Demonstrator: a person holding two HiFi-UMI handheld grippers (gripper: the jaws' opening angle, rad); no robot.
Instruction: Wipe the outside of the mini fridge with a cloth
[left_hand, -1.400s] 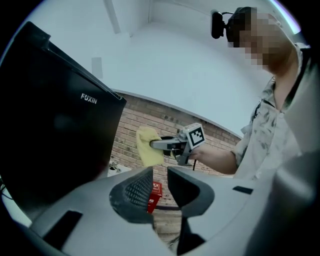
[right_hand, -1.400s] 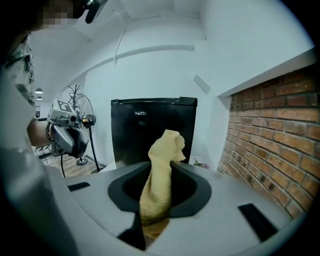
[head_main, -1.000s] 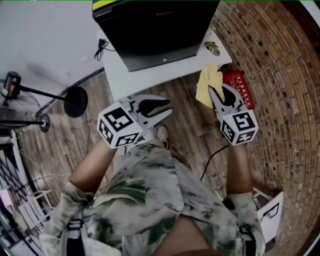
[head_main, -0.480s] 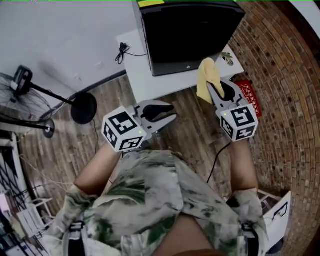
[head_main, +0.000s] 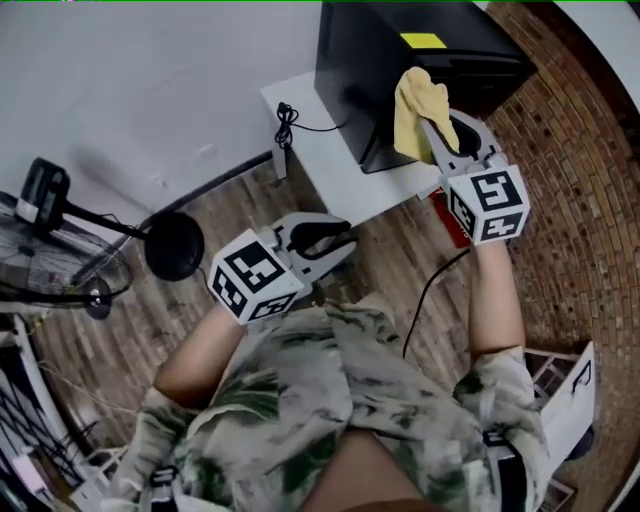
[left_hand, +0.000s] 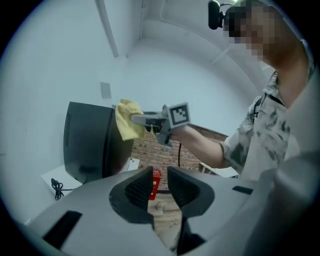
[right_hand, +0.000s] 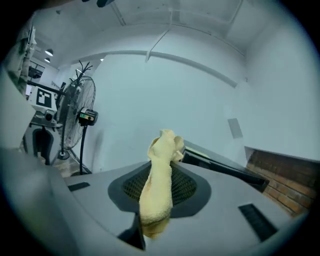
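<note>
Clamped on the cloth (head_main: 412, 100), the right gripper (head_main: 432, 128) has now come up to the mini fridge (head_main: 360, 70) to wipe, while the left gripper (head_main: 340, 240) idles, its jaws slightly parted and empty.

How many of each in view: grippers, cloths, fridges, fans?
grippers: 2, the left gripper and the right gripper
cloth: 1
fridge: 1
fan: 1
total: 5
</note>
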